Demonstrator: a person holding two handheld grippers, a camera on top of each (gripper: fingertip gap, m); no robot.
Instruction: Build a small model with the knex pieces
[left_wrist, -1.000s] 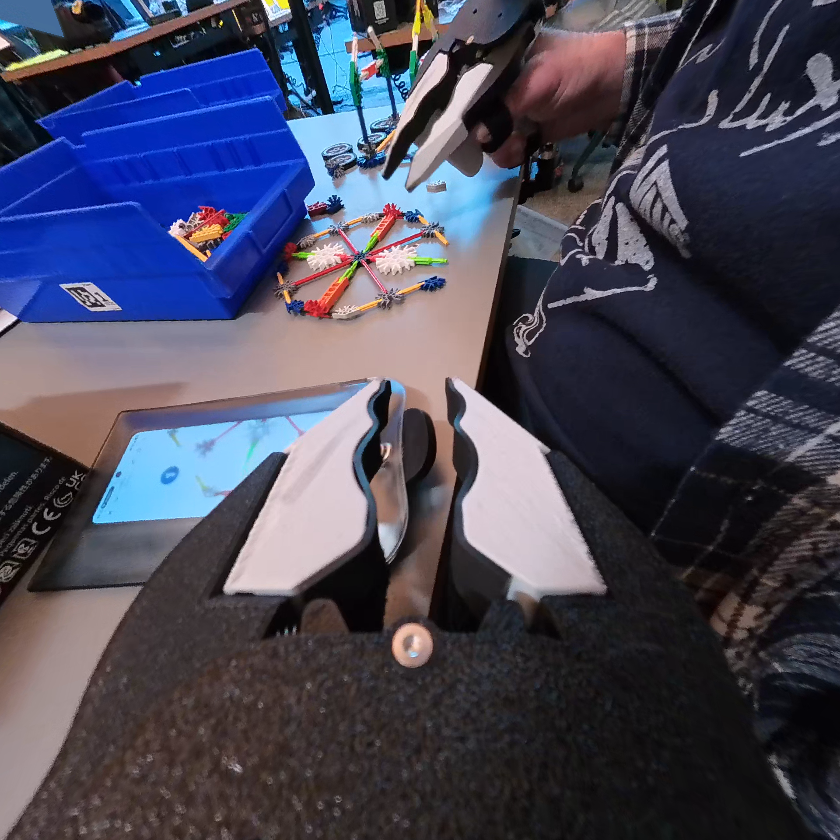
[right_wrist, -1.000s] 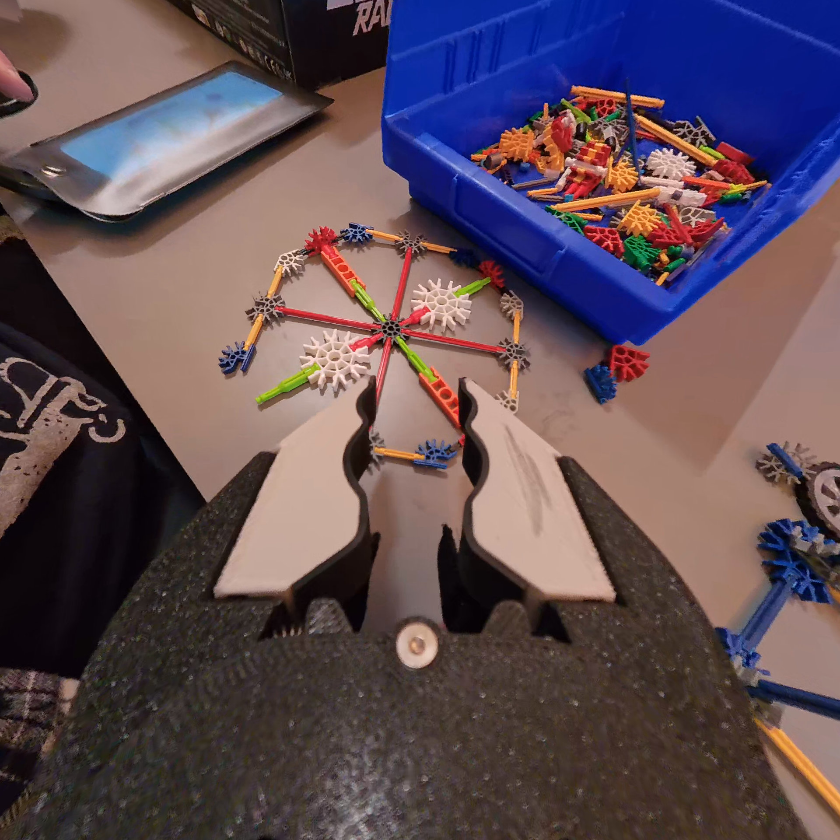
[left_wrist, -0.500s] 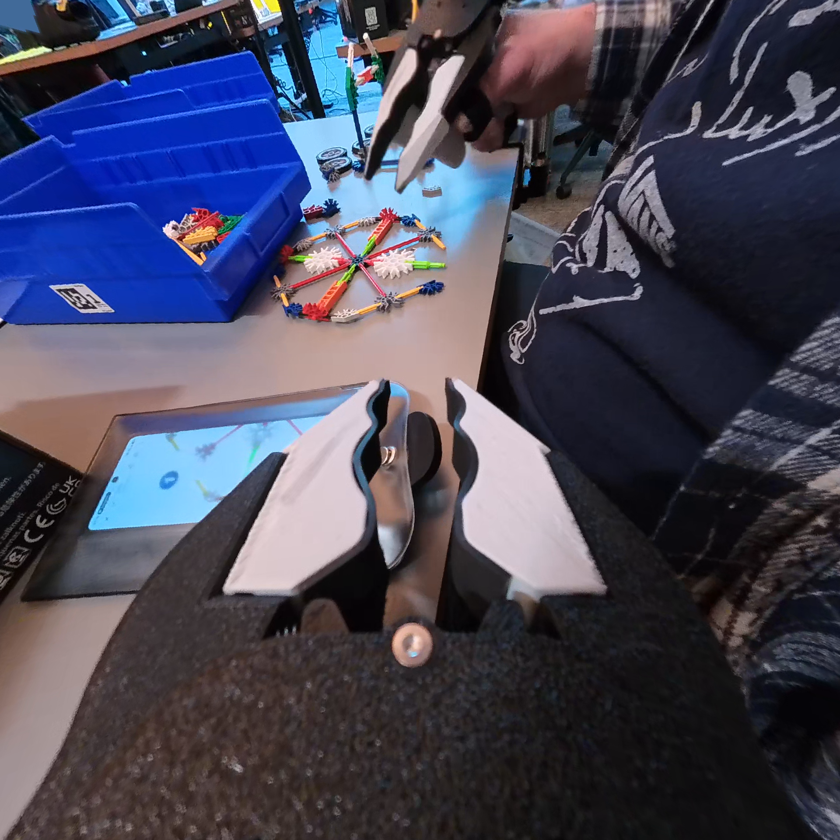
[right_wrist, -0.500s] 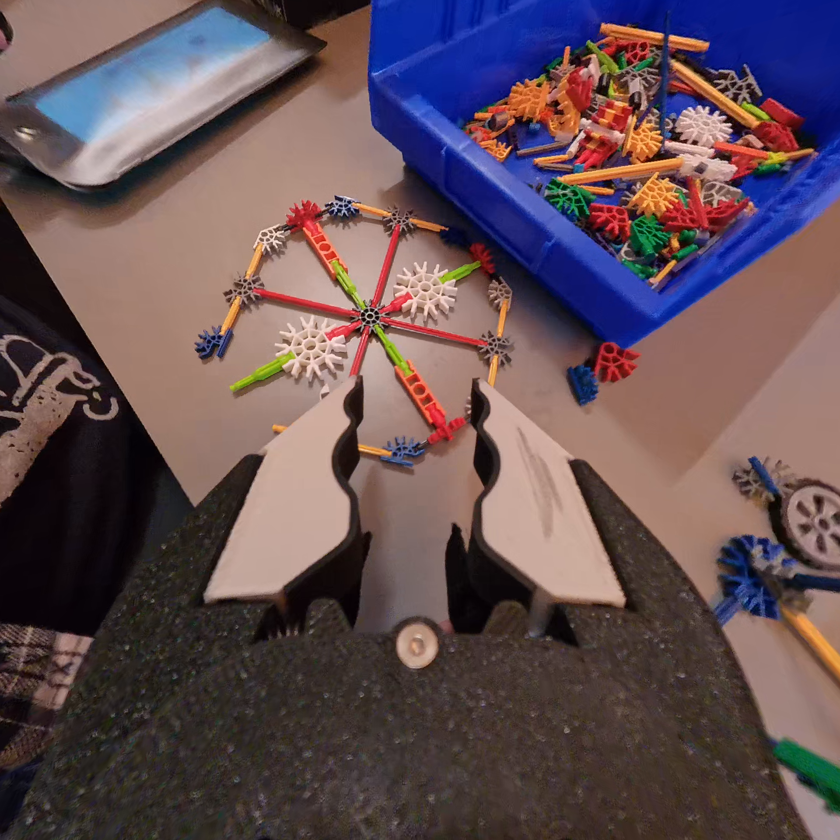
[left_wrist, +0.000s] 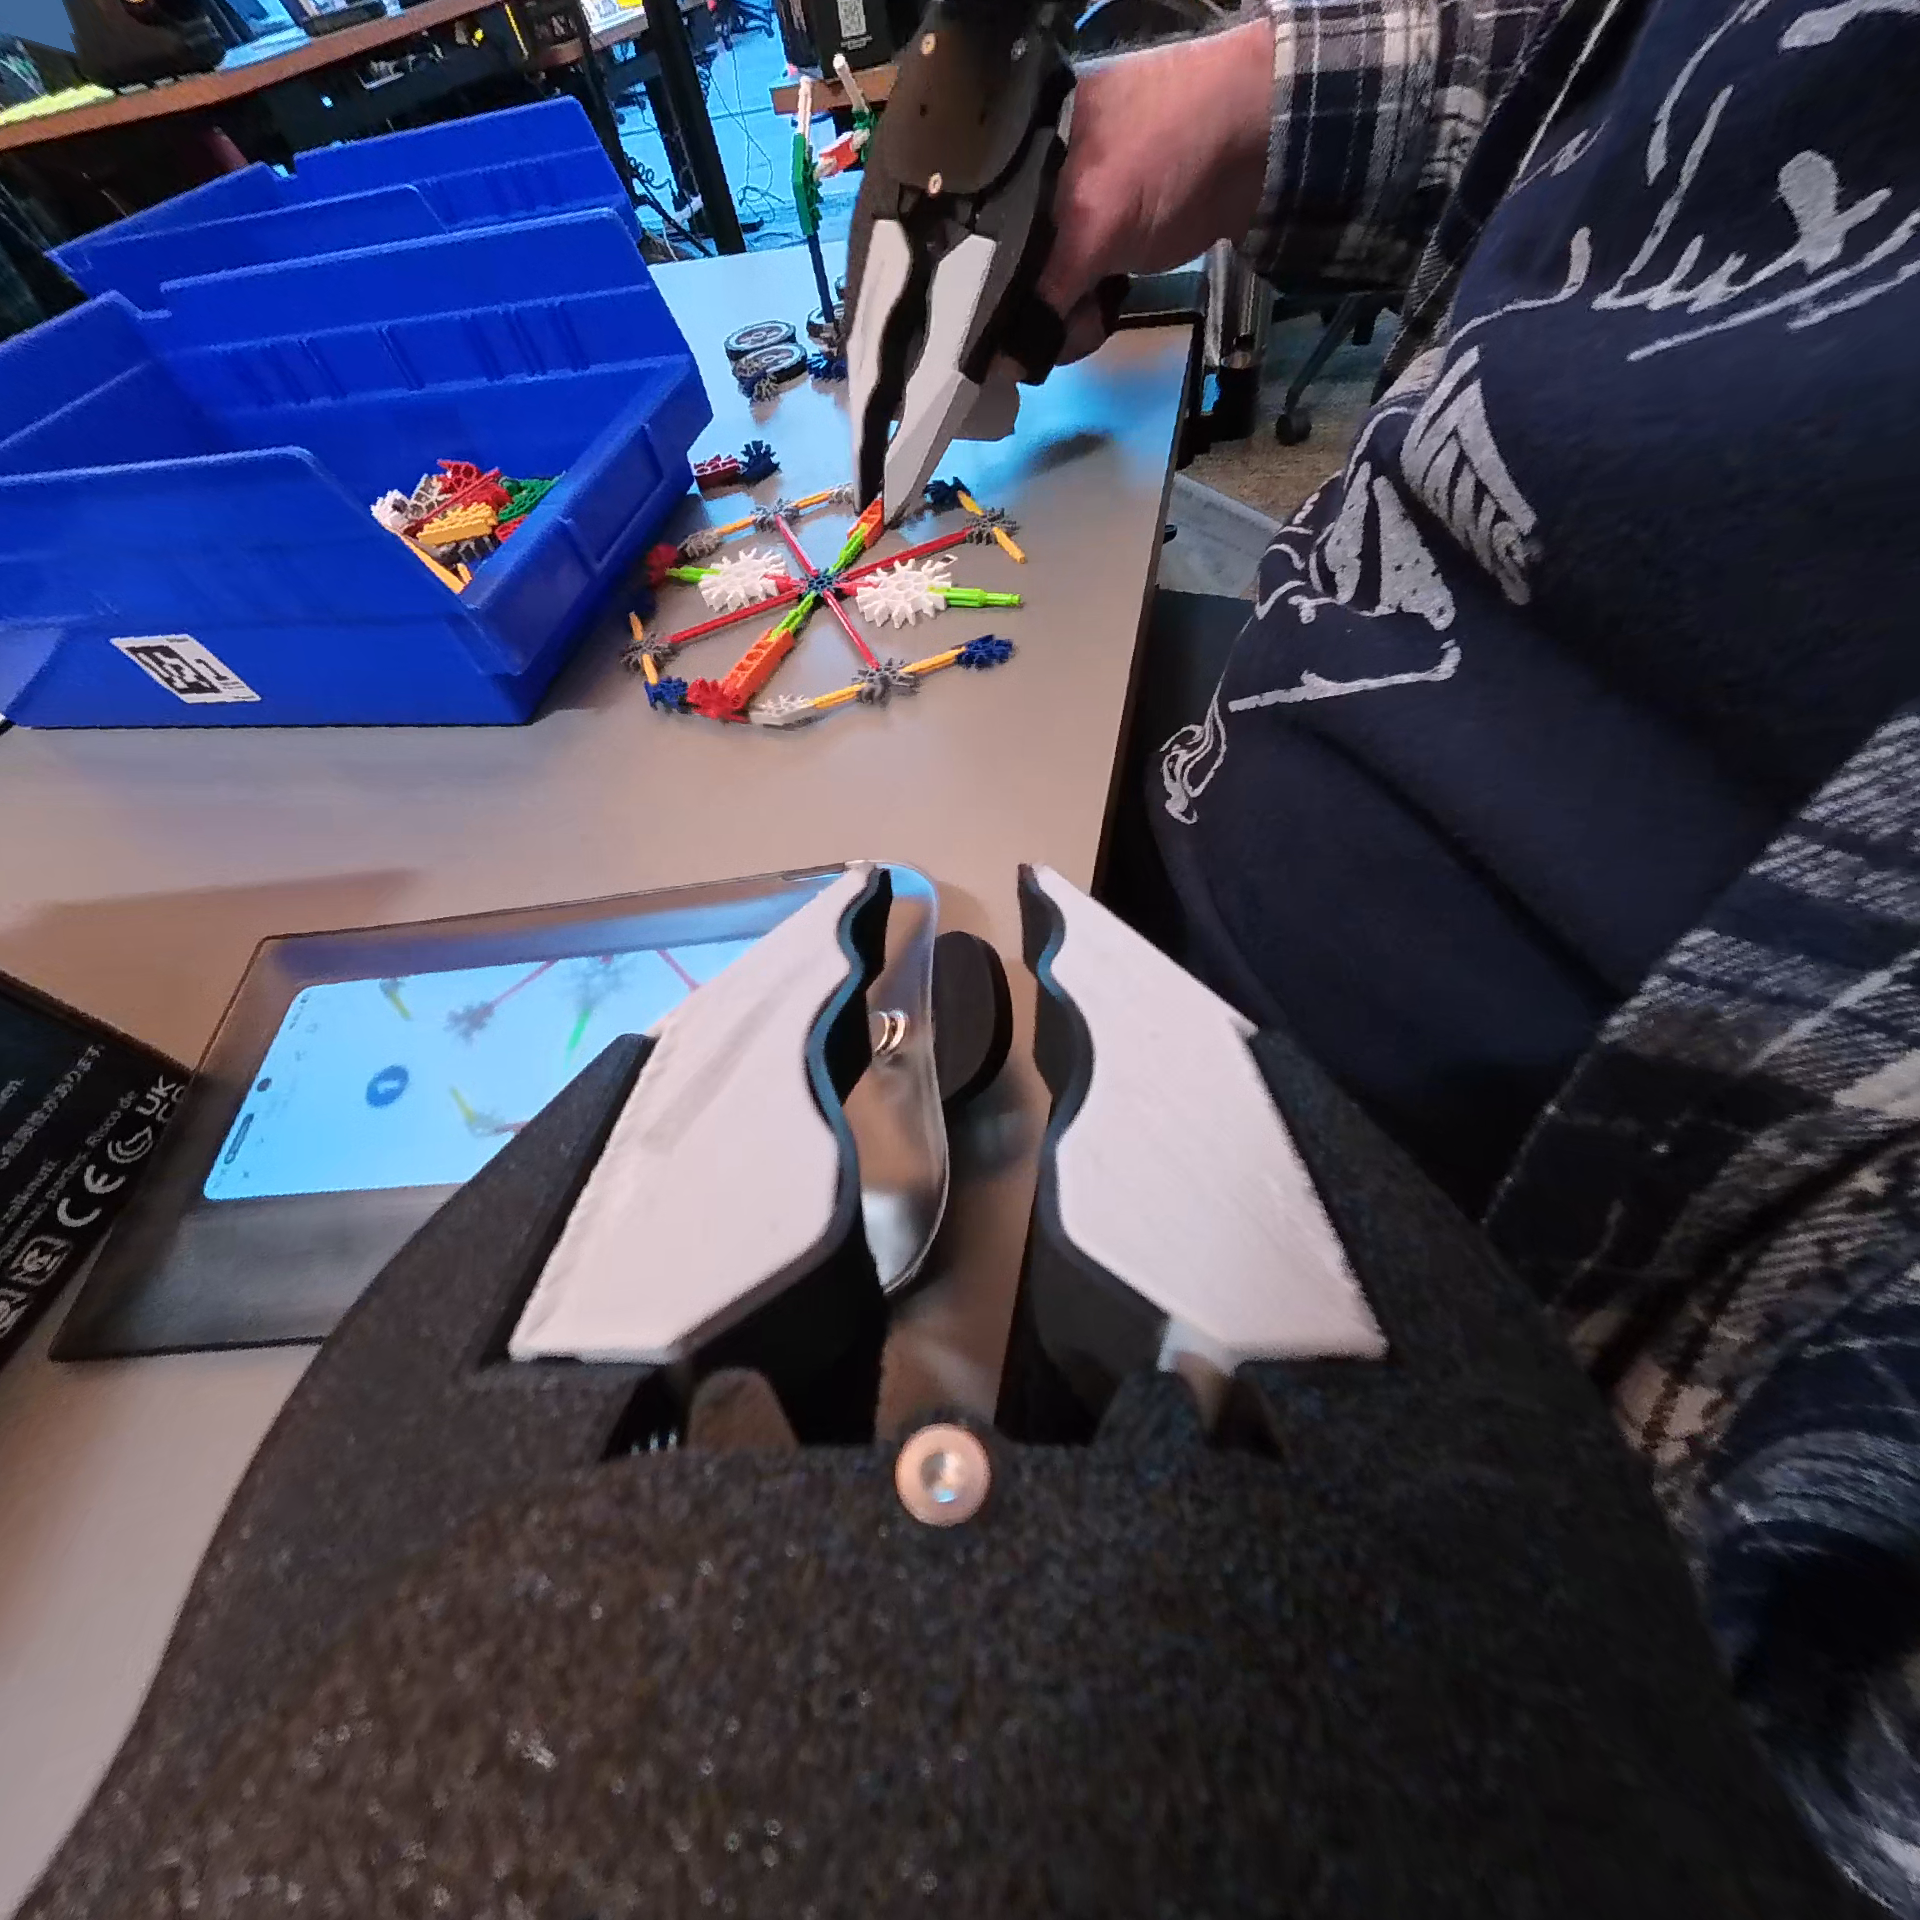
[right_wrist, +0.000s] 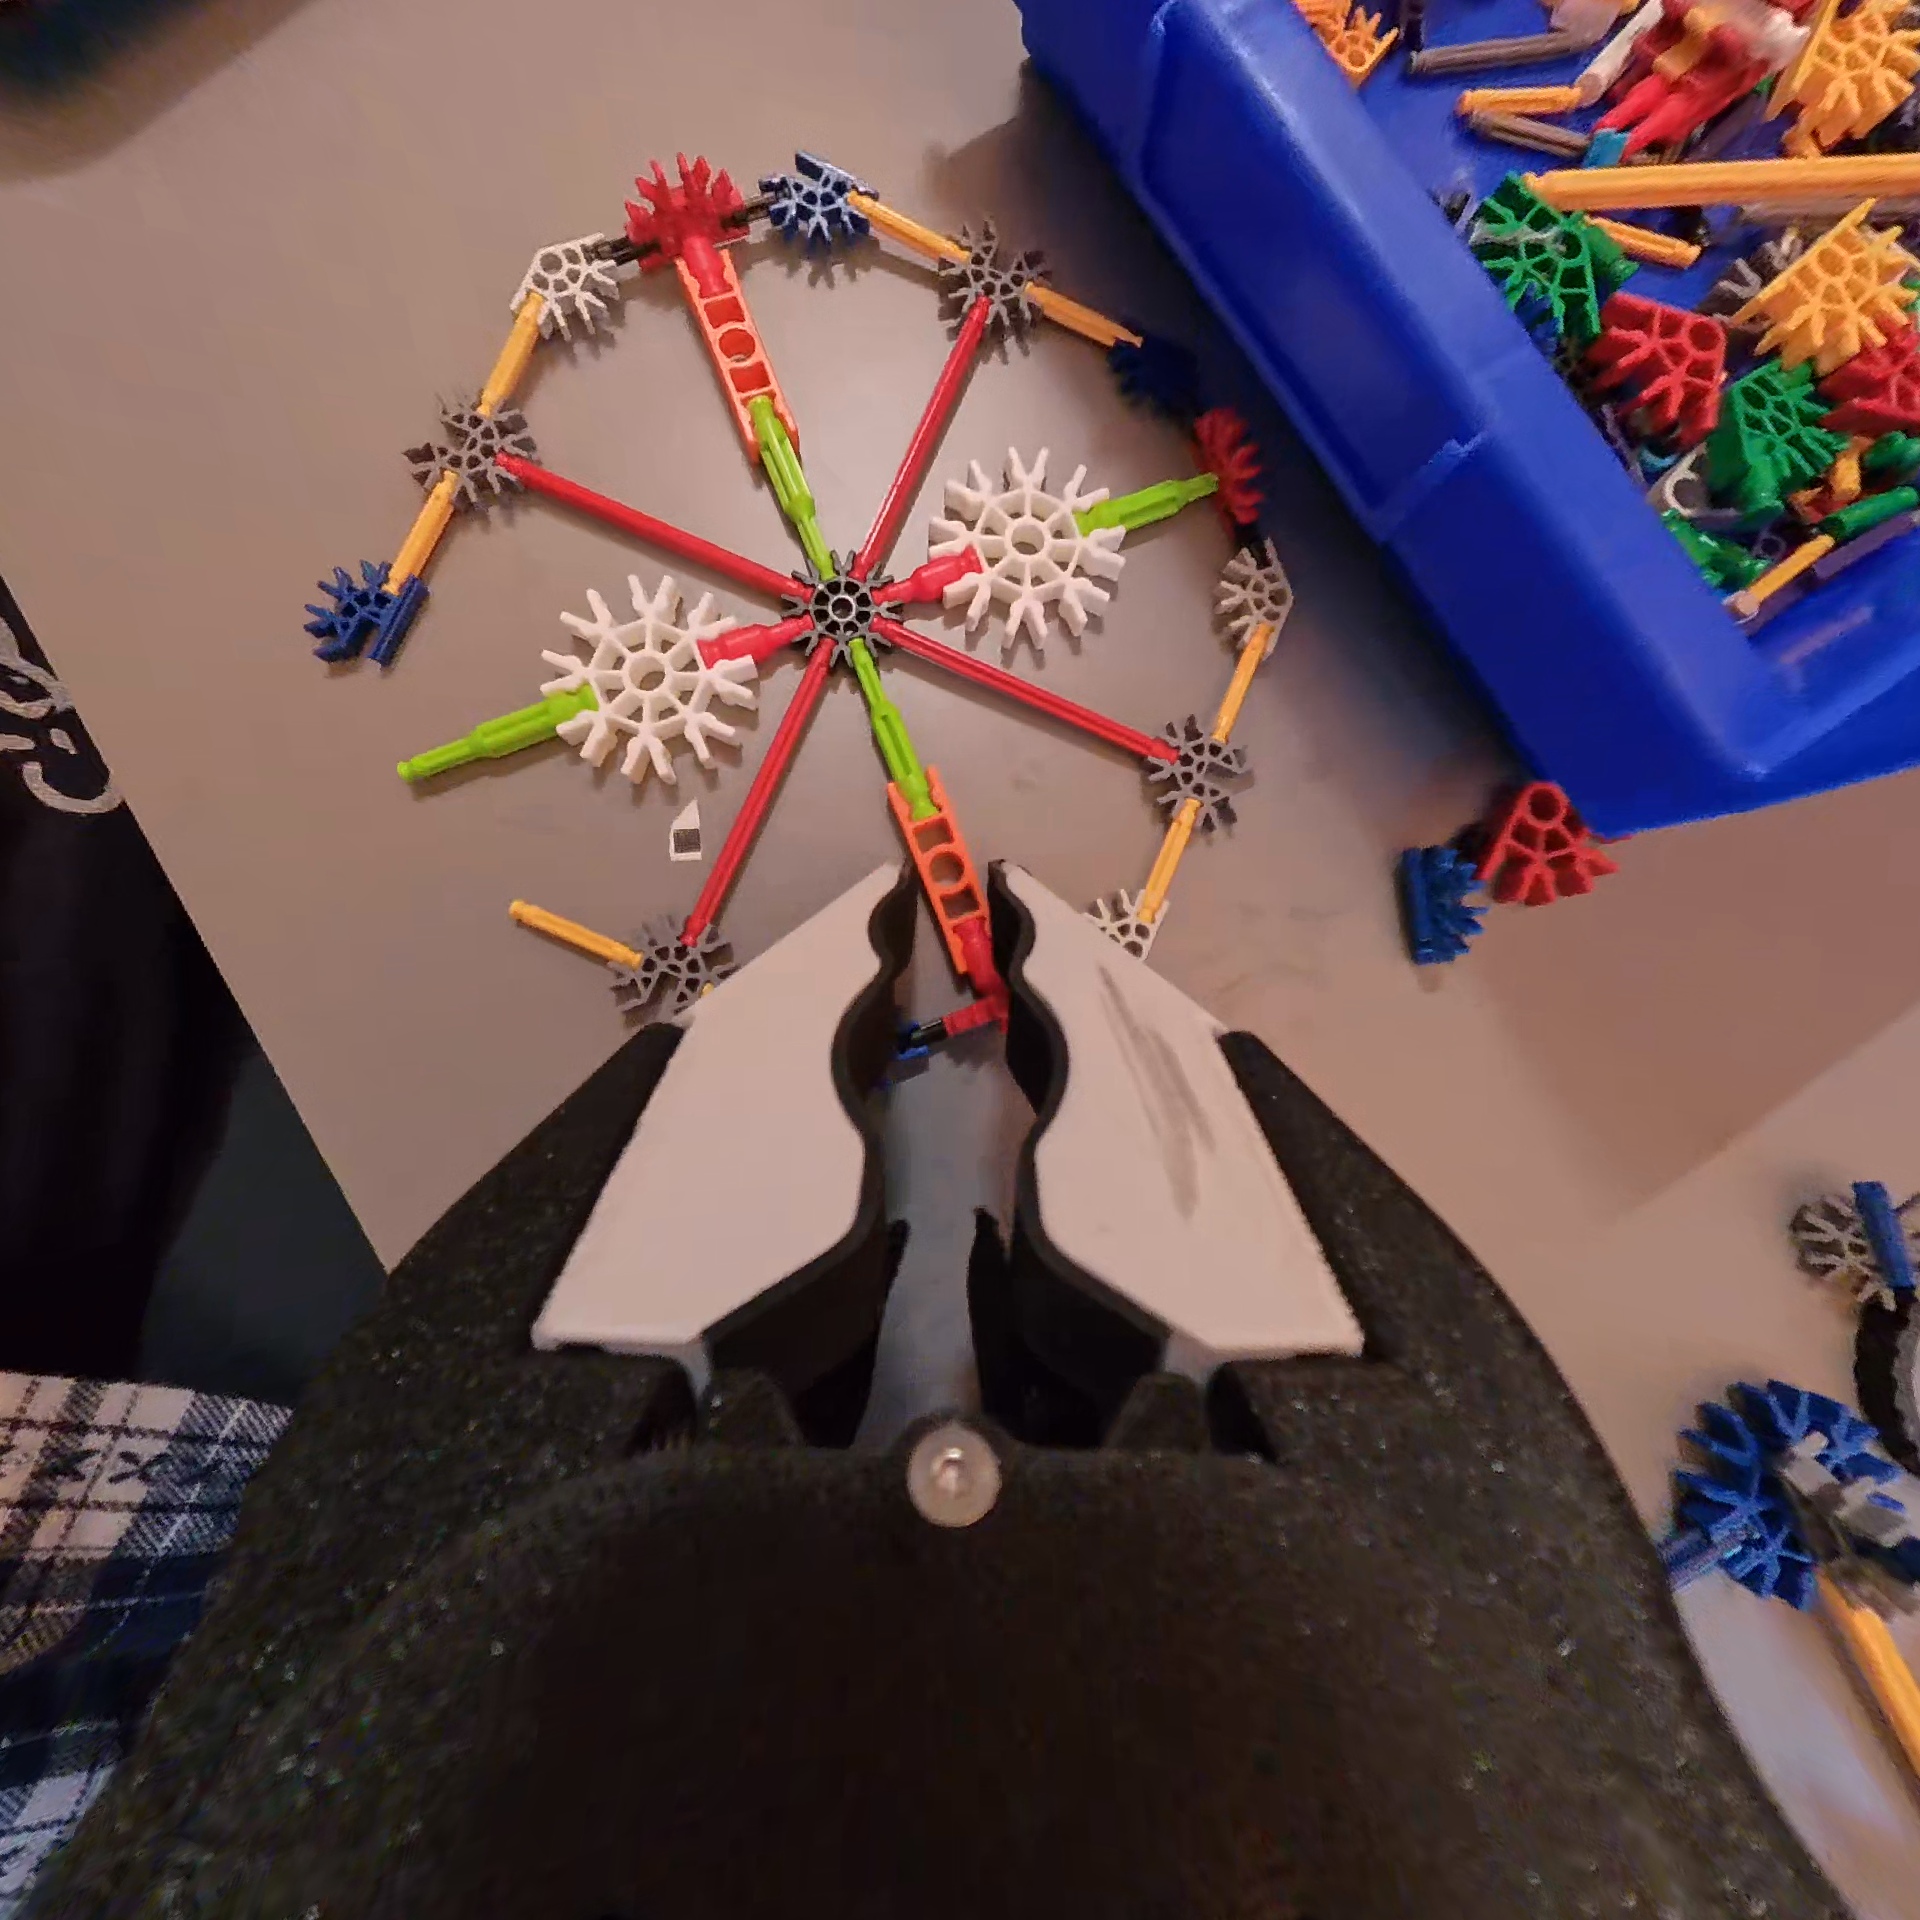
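Note:
A flat wheel model of coloured rods and connectors (right_wrist: 840, 606) lies on the grey table; it also shows in the left wrist view (left_wrist: 821, 582). My right gripper (right_wrist: 951, 878) is down at the wheel's near rim, its fingers closed in on both sides of an orange spoke piece (right_wrist: 940, 847). From the left wrist view, the right gripper (left_wrist: 883, 499) points steeply down onto that piece. My left gripper (left_wrist: 951, 883) is open, low over the end of a clear pouch holding a lit phone (left_wrist: 436, 1070). The pouch's shiny tab (left_wrist: 904, 1143) lies between the fingers, against the left one.
A blue bin (right_wrist: 1403, 416) of loose pieces stands beside the wheel, also in the left wrist view (left_wrist: 312, 582). Red and blue connectors (right_wrist: 1496, 862) lie by its corner. Another model with a tyre (right_wrist: 1787, 1507) is at the right. A black box (left_wrist: 62, 1143) and the person's torso (left_wrist: 1558, 727) flank the table. Spacing between my two grippers at the tips: around 30 cm.
My right gripper came down to the wheel's rim and narrowed its fingers around the orange piece. My left gripper stayed over the pouch.

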